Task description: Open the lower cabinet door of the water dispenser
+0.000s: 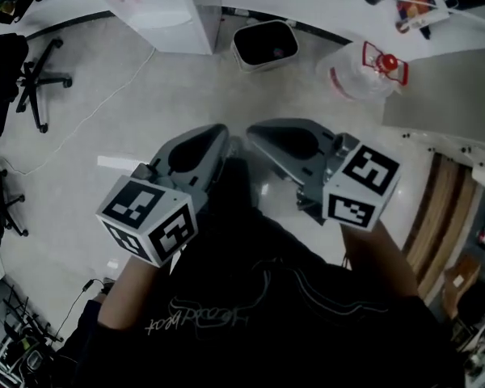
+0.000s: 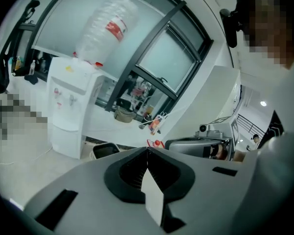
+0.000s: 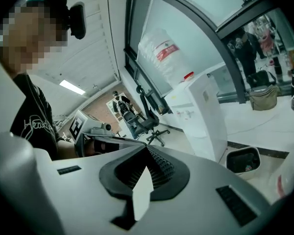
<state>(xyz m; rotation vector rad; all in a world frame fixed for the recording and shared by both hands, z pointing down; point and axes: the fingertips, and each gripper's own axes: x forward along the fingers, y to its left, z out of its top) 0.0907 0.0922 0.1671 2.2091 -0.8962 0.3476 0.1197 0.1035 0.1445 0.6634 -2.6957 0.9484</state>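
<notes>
The white water dispenser (image 1: 182, 10) stands on the floor at the top of the head view, well beyond both grippers. In the left gripper view the dispenser (image 2: 68, 106) carries an upturned clear bottle (image 2: 108, 28), and its lower cabinet door (image 2: 63, 142) looks closed. The right gripper view shows the dispenser (image 3: 203, 116) right of centre. My left gripper (image 1: 221, 129) and right gripper (image 1: 253, 129) hang side by side in front of my chest, tips close together, both pointing toward the dispenser. The left gripper (image 2: 147, 150) is shut and empty, and so is the right gripper (image 3: 147, 148).
A white bin with a black liner (image 1: 264, 45) sits just right of the dispenser. A clear water bottle with a red cap (image 1: 360, 69) lies on the floor further right. An office chair (image 1: 40, 75) stands at the left and a white cable (image 1: 89, 115) crosses the floor.
</notes>
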